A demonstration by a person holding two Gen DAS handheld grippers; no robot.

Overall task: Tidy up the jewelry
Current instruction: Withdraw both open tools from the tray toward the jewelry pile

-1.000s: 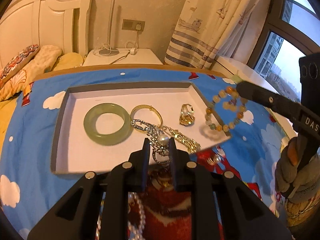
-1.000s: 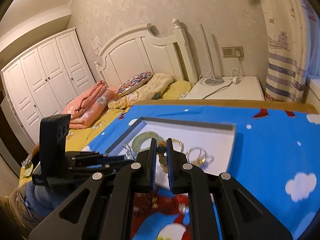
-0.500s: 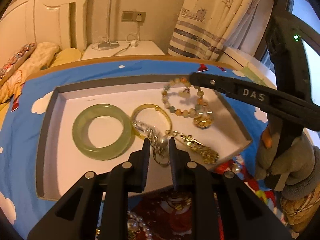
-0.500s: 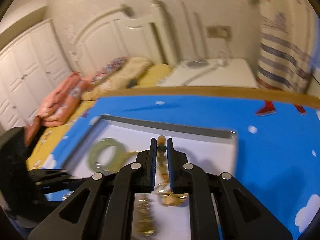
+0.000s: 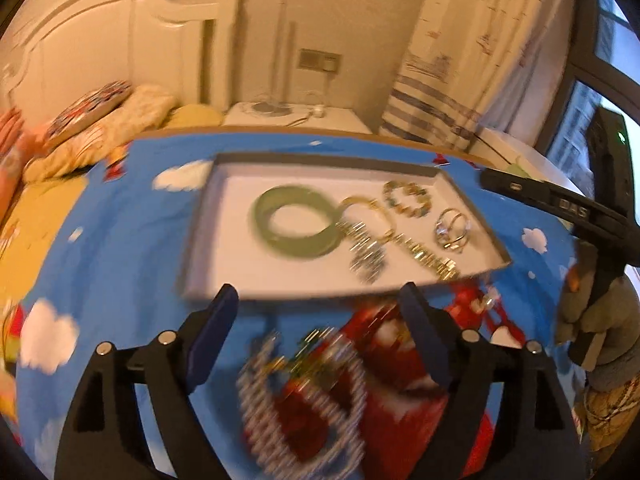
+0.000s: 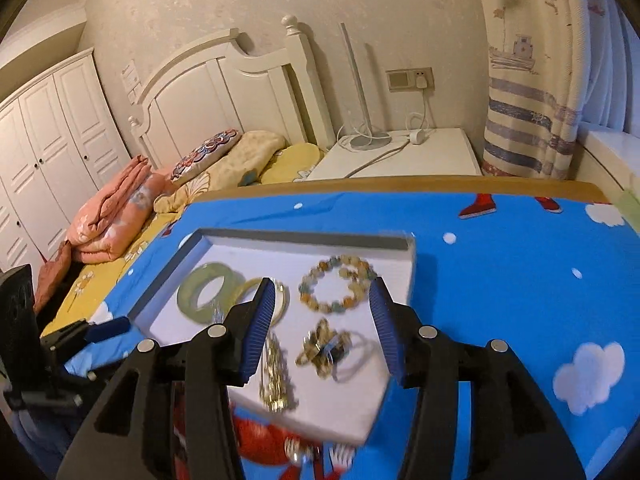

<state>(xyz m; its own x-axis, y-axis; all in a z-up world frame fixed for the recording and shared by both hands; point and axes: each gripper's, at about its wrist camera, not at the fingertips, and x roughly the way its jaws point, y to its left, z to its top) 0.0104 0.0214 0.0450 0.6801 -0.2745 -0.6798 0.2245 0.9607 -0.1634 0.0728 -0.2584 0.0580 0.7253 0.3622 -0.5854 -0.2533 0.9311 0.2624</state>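
Your left gripper (image 5: 318, 312), jaws just spread wide and empty, hangs directly above the looped pearl necklace (image 5: 304, 396) still lying on the blue cloth-covered bench (image 5: 120, 272), nearer than your right gripper (image 6: 322, 322), also just opened, over the beaded bracelet (image 6: 338, 283) in the tray (image 6: 308, 236).

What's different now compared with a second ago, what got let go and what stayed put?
Both grippers, left and right, have just been opening. The multicoloured beaded bracelet and silver pearl chain now lie released in the white shallow tray. The green jade bangle stayed put.
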